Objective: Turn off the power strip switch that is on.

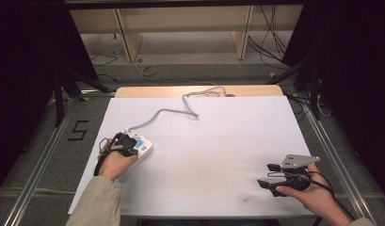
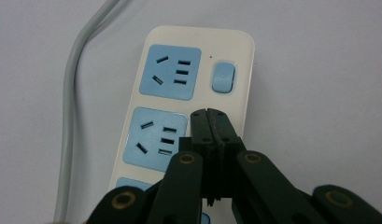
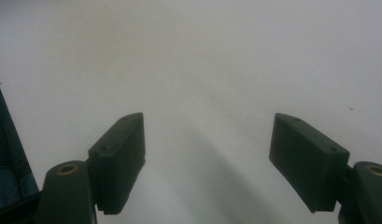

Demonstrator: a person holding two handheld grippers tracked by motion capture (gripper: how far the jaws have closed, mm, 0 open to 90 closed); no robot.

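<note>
A white power strip (image 1: pixel 144 149) with blue sockets lies at the left of the white board, its grey cord (image 1: pixel 171 112) running off toward the back. My left gripper (image 1: pixel 125 142) is over it, jaws shut with nothing between them. In the left gripper view the closed tips (image 2: pixel 209 114) hover above the strip (image 2: pixel 198 42), beside the second blue socket (image 2: pixel 156 138) and below the blue switch (image 2: pixel 223 77). Whether they touch it I cannot tell. My right gripper (image 1: pixel 269 175) rests open at the front right, and its jaws (image 3: pixel 207 154) stand wide apart over bare white surface.
The white board (image 1: pixel 218 141) covers a wooden table (image 1: pixel 199 90). Dark stands and cables line the floor on both sides. A sleeve (image 1: pixel 93 205) comes in at the lower left.
</note>
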